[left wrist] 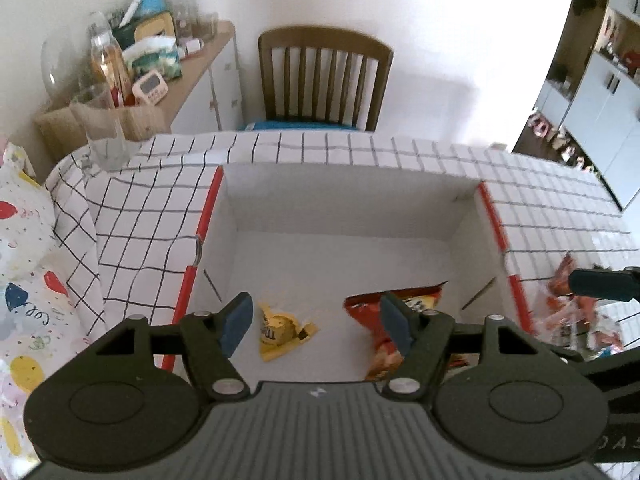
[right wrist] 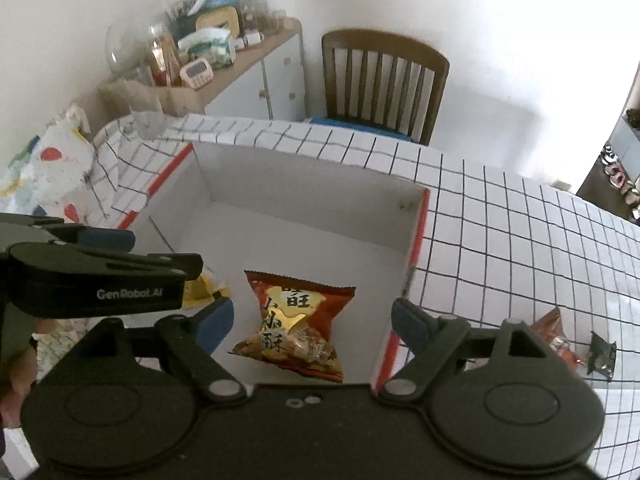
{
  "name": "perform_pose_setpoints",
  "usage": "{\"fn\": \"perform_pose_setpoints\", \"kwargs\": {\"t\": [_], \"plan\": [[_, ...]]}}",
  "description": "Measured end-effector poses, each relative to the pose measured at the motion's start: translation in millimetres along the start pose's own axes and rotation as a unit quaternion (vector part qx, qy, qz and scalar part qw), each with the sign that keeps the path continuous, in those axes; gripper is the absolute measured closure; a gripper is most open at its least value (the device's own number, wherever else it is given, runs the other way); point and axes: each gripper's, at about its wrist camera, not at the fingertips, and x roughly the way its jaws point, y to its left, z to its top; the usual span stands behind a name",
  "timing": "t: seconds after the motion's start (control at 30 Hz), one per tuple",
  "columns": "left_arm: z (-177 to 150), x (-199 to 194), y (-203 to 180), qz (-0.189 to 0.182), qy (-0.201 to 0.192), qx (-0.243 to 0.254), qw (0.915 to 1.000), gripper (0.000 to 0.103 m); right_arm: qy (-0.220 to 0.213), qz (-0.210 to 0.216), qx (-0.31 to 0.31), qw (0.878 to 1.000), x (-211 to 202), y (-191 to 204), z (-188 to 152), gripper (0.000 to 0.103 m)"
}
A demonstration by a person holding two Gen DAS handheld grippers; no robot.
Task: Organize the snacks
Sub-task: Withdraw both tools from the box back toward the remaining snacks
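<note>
**A:** Snacks are being gathered into the white cardboard box [right wrist: 304,216] with red-edged flaps, which is sitting open on the grid-patterned tablecloth [right wrist: 520,240]. What is already lying inside?

**B:** Two packets are being shown on the box floor: the red snack bag [right wrist: 296,328], with its long axis running from the far wall toward the near edge, and the smaller yellow snack packet [left wrist: 280,330] just to its left. Neither is being touched.

**A:** And the grippers?

**B:** Both are being held above the box, pointing steeply down. The right gripper [right wrist: 312,320] is being kept wide open with the red bag below the gap, no pad pressing on it. The left gripper [left wrist: 316,320] is likewise released, nothing being gripped, with the yellow packet under its gap.

**A:** What is left outside?

**B:** More red packets [right wrist: 560,340] are being left on the cloth, just beyond the box's right flap. The right gripper is judged nearer to them; they lie to its right, so a sideways swing is probably being called for.

**A:** Anything in the way?

**B:** The upright red-edged flap [right wrist: 416,240] is standing between the box and those packets, and would need clearing. A drinking glass [left wrist: 106,132] is standing at the far left corner, well apart.
</note>
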Motion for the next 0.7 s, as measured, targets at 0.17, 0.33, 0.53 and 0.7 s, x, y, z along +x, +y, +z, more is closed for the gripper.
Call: {"fn": "perform_pose_setpoints", "kwargs": {"t": [0.17, 0.33, 0.53, 0.7], "plan": [[-3.0, -28.6, -14.8, 0.000, -0.041, 0.004, 0.9992, 0.023, -0.022, 0.010, -0.003, 1.000, -28.9, -8.2, -5.1, 0.010], [-8.8, -55.1, -35.0, -0.012, -0.064, 0.010, 0.9978, 0.023, -0.041, 0.021, -0.002, 0.999, -57.1, -20.3, -13.2, 0.006], [-22.2, -82.6, -62.7, -0.025, -0.084, 0.009, 0.9961, 0.022, -0.062, 0.024, -0.006, 0.998, -91.9, -44.4, -30.4, 0.001], [-34.1, -100.3, -89.2, -0.029, -0.102, 0.015, 0.9942, 0.021, -0.073, 0.031, 0.003, 0.997, -118.5, -74.6, -48.3, 0.001]]}}
